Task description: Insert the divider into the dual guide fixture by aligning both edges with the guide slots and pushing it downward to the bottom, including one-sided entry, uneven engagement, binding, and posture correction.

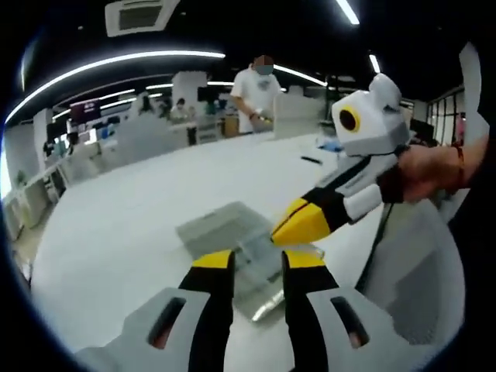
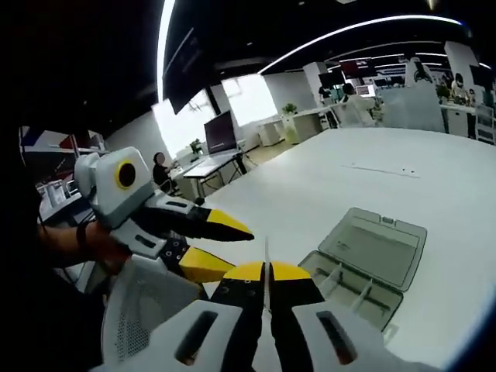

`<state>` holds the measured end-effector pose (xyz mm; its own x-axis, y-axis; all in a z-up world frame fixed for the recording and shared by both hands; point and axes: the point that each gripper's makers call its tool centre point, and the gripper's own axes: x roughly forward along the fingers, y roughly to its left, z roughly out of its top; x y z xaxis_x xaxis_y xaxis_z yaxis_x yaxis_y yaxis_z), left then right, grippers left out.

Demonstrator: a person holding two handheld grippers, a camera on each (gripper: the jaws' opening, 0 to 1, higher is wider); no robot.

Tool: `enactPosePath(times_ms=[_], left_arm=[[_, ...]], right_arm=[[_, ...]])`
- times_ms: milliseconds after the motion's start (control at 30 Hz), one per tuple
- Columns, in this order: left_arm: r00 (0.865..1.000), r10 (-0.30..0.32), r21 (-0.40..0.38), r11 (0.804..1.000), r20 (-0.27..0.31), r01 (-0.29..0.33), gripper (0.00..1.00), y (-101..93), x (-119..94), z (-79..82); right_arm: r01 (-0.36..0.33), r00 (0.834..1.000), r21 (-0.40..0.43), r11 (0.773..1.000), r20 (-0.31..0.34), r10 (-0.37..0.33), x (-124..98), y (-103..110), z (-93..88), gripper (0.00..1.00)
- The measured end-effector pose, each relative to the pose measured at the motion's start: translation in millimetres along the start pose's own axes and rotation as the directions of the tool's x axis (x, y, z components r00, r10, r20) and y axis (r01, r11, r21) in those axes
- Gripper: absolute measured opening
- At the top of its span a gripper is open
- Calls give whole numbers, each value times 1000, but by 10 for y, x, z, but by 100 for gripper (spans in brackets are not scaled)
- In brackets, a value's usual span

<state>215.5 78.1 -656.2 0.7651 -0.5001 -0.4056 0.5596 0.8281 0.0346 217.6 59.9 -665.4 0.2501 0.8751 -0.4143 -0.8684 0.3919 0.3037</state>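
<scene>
A clear plastic box (image 2: 345,288) with guide slots lies on the white table (image 2: 434,186), its lid (image 2: 376,246) folded open behind it. In the left gripper view the box (image 1: 232,232) lies just beyond my left gripper (image 1: 258,260), whose jaws stand open with nothing between them. My right gripper (image 2: 266,271) is shut on a thin clear divider (image 2: 266,252), seen edge-on and upright, to the left of the box and above the table. The right gripper (image 1: 298,223) reaches in over the box from the right. The left gripper (image 2: 240,249) shows open at the left.
A white mesh chair back (image 2: 147,306) stands close at the table's near edge, beside a hand (image 1: 430,167) holding the right gripper. A person (image 1: 256,89) stands at the far end of the table. Desks and monitors (image 2: 221,136) fill the room behind.
</scene>
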Motion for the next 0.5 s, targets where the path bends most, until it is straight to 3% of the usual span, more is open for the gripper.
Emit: enactPosePath(times_ms=[233, 500], left_arm=[[999, -12, 41, 999, -29, 13, 23, 2, -31, -35], [999, -25, 111, 993, -40, 29, 23, -45, -50, 23]], right_arm=[[3, 1000, -107, 994, -18, -5, 3, -8, -22, 0], [-35, 999, -135, 990, -30, 32, -43, 24, -63, 0]])
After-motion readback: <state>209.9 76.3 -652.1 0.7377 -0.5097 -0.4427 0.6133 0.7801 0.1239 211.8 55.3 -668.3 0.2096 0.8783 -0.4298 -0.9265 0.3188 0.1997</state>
